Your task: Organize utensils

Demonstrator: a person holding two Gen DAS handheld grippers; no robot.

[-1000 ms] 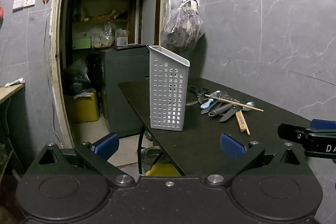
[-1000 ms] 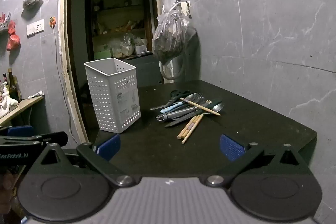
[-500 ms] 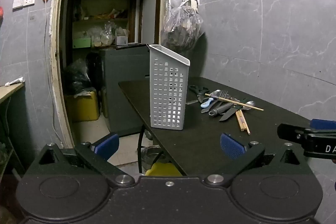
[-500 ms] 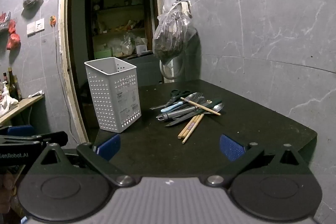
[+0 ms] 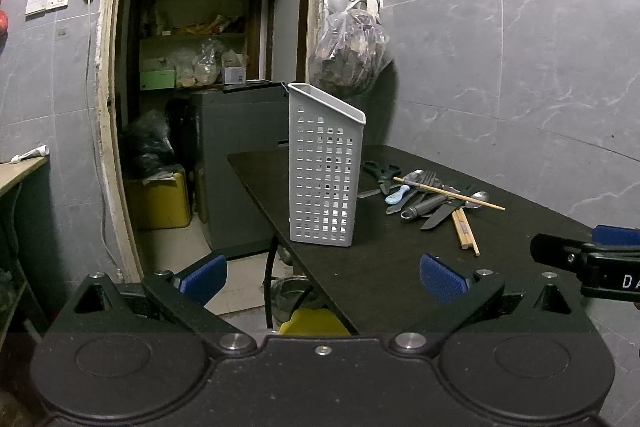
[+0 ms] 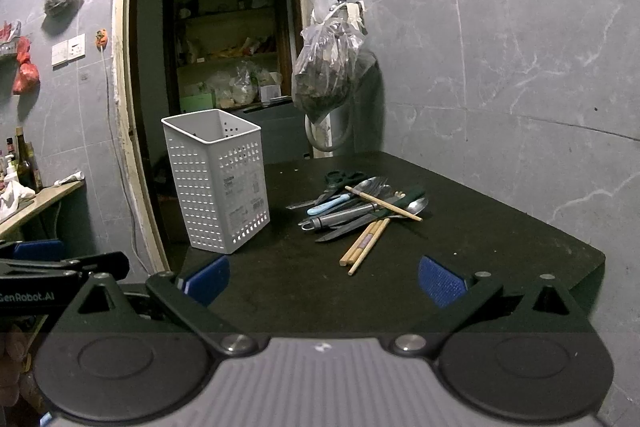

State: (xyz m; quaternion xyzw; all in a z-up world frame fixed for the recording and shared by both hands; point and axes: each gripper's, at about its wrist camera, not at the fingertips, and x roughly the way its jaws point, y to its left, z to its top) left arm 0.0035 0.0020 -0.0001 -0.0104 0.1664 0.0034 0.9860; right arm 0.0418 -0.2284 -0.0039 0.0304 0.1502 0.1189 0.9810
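The left gripper [image 5: 322,277], black with blue-padded fingers, is spread wide and holds nothing, hanging short of the near edge of the dark matte table [image 5: 384,267]. At its 12 o'clock the tall white perforated plastic utensil basket [image 5: 325,167] stands upright near the table's left edge. The right gripper [image 6: 323,279] is likewise spread wide and empty, low over the table's near side; the basket is at its 11 o'clock. At 12 to 1 o'clock from the right gripper lies the heap of loose utensils [image 6: 360,205]: black-handled scissors [image 6: 340,178], a light-blue-handled utensil [image 6: 330,205], a metal spoon [image 6: 416,205], a dark knife [image 6: 344,231] and wooden chopsticks [image 6: 366,243], well apart from the basket. A clear plastic bag [image 6: 328,67] hangs on the grey wall behind.
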